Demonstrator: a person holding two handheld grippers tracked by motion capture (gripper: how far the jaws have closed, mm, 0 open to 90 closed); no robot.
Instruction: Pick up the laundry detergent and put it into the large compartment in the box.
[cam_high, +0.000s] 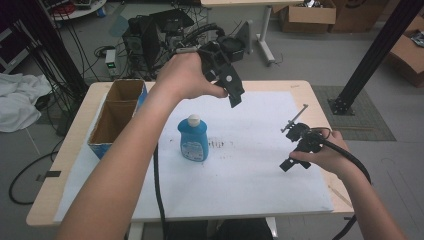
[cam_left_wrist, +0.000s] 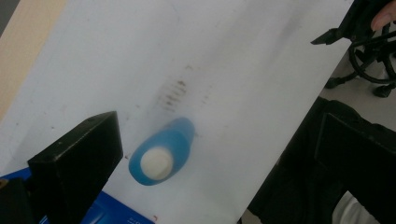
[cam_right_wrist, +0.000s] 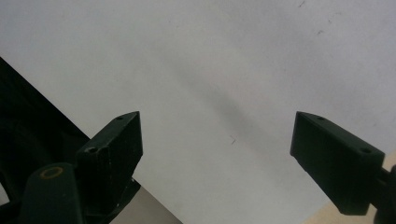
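A blue bottle (cam_high: 193, 140) with a white cap stands upright on the white sheet (cam_high: 250, 180), left of the middle. My left gripper (cam_high: 234, 96) is held high over the sheet's far side, up and to the right of the bottle. In the left gripper view, the bottle (cam_left_wrist: 162, 153) appears from above between the wide-apart jaws, and the gripper (cam_left_wrist: 219, 135) is open and empty. My right gripper (cam_high: 289, 164) hovers low over the sheet's right side. In the right gripper view, its jaws stand wide apart over bare sheet, so this gripper (cam_right_wrist: 217, 133) is open.
An open cardboard box (cam_high: 117, 117) with blue sides stands at the table's left, close to the bottle; its blue corner (cam_left_wrist: 112, 215) also appears in the left gripper view. Black cables trail from both grippers. Beyond the table's far edge are equipment and cardboard boxes on the floor.
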